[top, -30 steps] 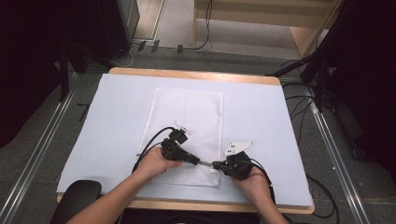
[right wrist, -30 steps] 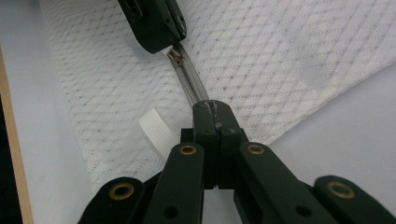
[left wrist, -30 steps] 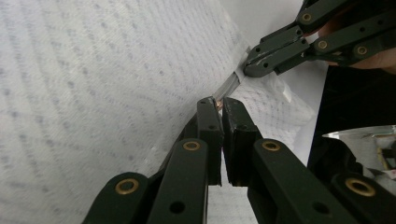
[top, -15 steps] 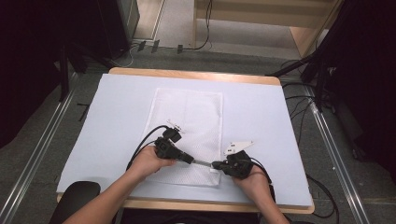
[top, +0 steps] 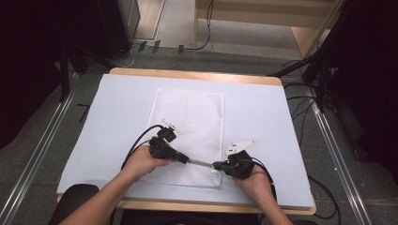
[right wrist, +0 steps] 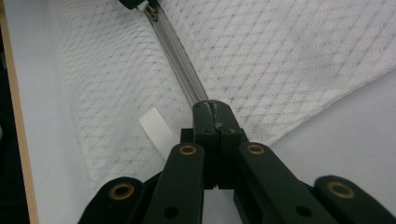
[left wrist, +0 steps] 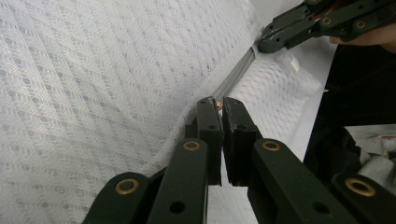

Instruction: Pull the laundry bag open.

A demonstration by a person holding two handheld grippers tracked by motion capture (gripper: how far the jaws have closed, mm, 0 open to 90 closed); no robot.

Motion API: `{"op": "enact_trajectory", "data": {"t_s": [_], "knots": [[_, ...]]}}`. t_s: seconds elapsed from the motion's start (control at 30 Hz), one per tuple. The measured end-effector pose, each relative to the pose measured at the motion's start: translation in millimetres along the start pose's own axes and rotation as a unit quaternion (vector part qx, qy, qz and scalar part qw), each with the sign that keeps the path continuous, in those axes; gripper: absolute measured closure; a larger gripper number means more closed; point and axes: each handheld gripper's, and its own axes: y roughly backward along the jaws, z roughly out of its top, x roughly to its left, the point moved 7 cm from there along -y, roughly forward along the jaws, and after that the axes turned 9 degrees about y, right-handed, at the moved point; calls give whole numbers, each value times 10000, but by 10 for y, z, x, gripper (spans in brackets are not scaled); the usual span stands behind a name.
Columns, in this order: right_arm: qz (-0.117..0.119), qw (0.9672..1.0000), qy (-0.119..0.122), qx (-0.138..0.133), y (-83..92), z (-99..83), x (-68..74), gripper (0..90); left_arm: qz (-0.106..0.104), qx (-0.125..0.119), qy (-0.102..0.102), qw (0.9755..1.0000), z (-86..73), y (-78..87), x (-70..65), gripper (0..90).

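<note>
**Two tools clamped along a mesh bag's zipper**

A white mesh bag [top: 190, 129] lies flat at the middle of the table [top: 117, 108], reaching toward the near edge. The left tool [top: 187, 160] is clamped on the zipper pull [left wrist: 217, 103], its jaws pinched together on it. The right tool [top: 217, 165] is clamped on the zipper's end [right wrist: 201, 99], jaws pressed together, near the bag's near right corner. The grey zipper [top: 201, 162] runs straight between them. A white ribbed tab [right wrist: 158, 128] lies beside the right tool.
</note>
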Motion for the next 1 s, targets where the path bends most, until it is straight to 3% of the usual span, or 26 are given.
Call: {"op": "enact_trajectory", "data": {"t_s": [0.2,0.4,0.6,0.67,1.0], "knots": [[-42,9999,-32,-110,-1,-13,6,900,33,-55,43,10000,-45,110,77,880],[-46,10000,-3,-53,-1,-5,5,900,68,-162,29,9998,-91,199,95,880],[-48,10000,17,-15,-3,2,12,900,22,-125,26,9999,-99,205,106,880],[-54,10000,24,-14,-2,1,12,900,125,-89,8,9999,-108,215,131,880],[-36,10000,10,0,-3,5,8,900,154,-220,190,9995,-223,427,299,880]]}}
